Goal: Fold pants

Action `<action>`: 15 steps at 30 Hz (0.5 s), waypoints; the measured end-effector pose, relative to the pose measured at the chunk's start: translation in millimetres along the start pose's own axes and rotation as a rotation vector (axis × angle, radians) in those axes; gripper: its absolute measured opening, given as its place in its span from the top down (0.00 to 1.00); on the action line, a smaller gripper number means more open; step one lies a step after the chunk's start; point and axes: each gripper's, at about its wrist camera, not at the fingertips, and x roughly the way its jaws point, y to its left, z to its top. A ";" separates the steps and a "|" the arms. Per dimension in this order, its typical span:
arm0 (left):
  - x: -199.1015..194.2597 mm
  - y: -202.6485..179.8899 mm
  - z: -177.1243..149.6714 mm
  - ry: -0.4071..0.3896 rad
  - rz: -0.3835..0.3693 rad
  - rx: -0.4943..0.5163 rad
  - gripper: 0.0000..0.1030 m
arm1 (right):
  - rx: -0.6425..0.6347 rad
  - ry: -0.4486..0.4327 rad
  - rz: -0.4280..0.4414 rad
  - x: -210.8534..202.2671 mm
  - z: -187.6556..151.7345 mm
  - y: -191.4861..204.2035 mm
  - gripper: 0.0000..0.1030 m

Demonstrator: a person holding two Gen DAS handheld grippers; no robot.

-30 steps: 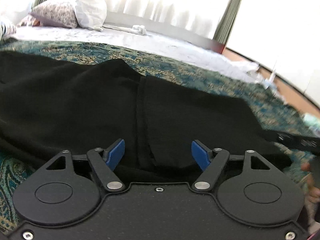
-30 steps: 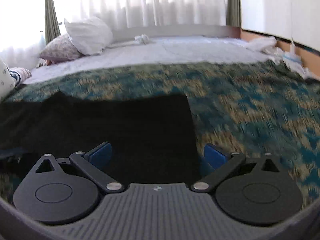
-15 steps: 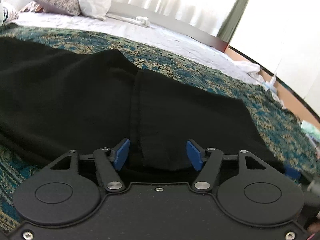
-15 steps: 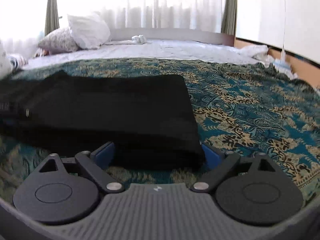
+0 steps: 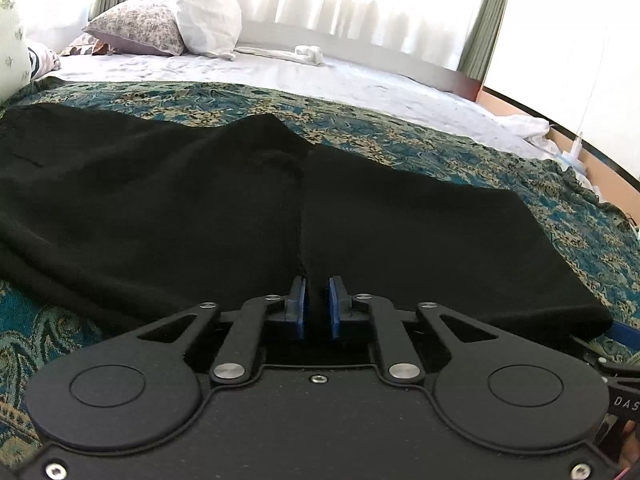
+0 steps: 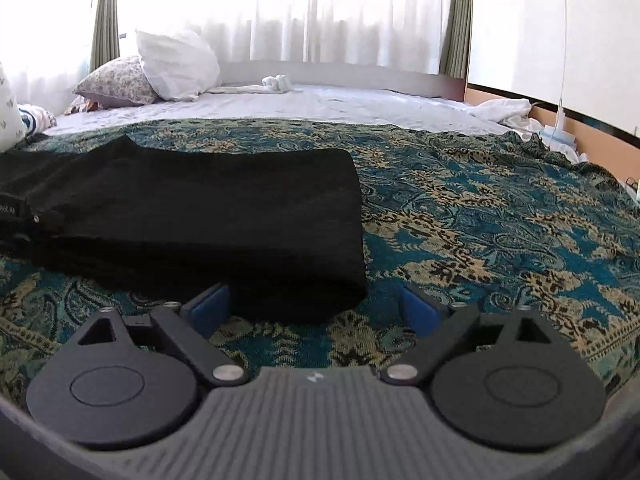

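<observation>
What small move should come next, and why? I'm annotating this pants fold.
Probably close the right tool on the near hem corner. The left tool already pinches the black pants at their near edge, while the right one sits open around the leg end on the patterned bedspread.

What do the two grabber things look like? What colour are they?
Both are mostly black, with two round discs, silver rivets and blue finger pads. The left gripper has a flat, smooth black body with small screws. The right gripper has a grey ribbed body with a tiny white logo. No cables or sleeves show.
</observation>
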 end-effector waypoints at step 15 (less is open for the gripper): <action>32.9 34.0 38.4 0.123 -0.196 -0.238 0.47 | -0.042 -0.087 -0.054 -12.7 3.5 18.2 0.06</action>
